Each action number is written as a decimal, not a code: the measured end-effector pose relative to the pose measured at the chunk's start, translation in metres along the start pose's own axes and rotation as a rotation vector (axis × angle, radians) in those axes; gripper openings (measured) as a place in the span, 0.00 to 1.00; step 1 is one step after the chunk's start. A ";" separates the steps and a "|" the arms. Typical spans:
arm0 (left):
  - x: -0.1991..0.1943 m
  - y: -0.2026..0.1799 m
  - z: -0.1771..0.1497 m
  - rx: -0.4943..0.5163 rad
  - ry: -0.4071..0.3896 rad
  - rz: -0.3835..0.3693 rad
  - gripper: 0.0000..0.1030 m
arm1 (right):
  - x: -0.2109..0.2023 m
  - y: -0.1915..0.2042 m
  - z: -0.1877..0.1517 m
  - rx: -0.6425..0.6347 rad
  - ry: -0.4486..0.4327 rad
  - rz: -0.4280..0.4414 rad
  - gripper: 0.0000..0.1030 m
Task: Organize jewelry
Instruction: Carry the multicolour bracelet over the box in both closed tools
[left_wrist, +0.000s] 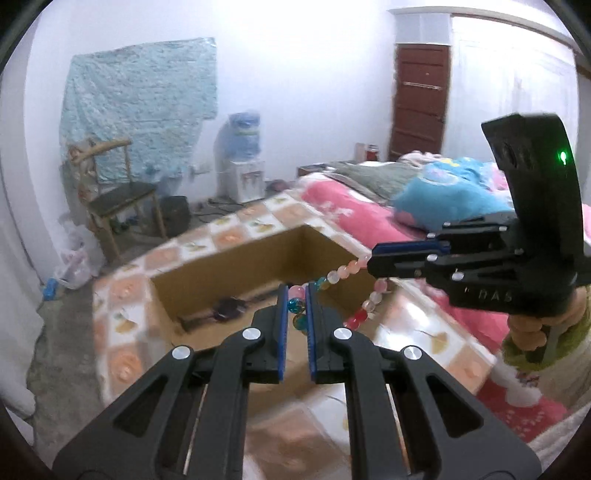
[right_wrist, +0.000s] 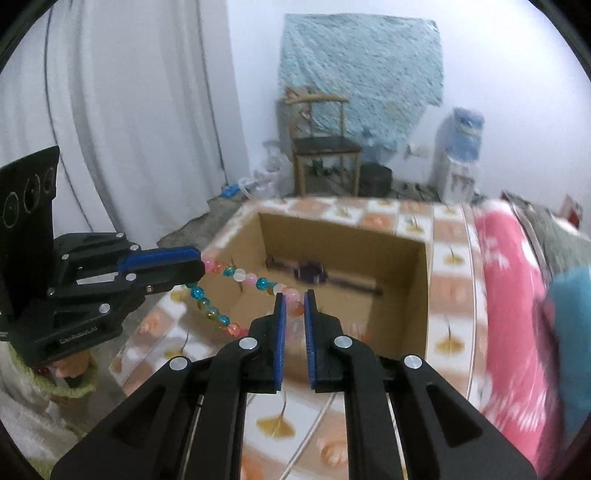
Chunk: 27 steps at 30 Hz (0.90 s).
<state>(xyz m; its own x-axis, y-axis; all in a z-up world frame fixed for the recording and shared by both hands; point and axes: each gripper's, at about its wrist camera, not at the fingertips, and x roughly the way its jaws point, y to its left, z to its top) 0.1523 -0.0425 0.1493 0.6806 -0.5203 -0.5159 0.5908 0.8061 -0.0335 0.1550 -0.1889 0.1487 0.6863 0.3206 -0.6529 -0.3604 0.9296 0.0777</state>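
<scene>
While both tools pinch beads (right_wrist: 240, 275), the box (right_wrist: 421, 295) holds dark jewelry (right_wrist: 312, 274).

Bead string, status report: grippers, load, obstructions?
Left gripper and right gripper both shut on bead string. String stretched between them above open cardboard box. Nothing in the way.

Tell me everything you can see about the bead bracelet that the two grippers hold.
The bead bracelet is a loop of round, glossy, glass-like beads in pink, milky white, teal, amber and red. It hangs in the air, stretched between the left gripper and the right gripper, each shut on one end. One strand runs nearly taut; the other sags beneath. It is above the open cardboard box and touches nothing else.
</scene>
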 end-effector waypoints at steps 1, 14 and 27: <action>0.009 0.009 0.004 -0.003 0.018 0.013 0.08 | 0.010 -0.004 0.007 0.004 0.016 0.026 0.10; 0.111 0.078 -0.028 -0.049 0.487 -0.099 0.08 | 0.178 -0.034 0.011 0.066 0.537 0.314 0.10; 0.148 0.076 -0.043 0.085 0.775 -0.131 0.09 | 0.240 -0.002 -0.025 0.065 0.928 0.385 0.10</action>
<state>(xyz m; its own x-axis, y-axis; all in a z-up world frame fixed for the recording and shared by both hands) 0.2787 -0.0461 0.0333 0.1258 -0.2391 -0.9628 0.6978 0.7111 -0.0854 0.3042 -0.1186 -0.0270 -0.2436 0.3585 -0.9012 -0.3995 0.8096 0.4301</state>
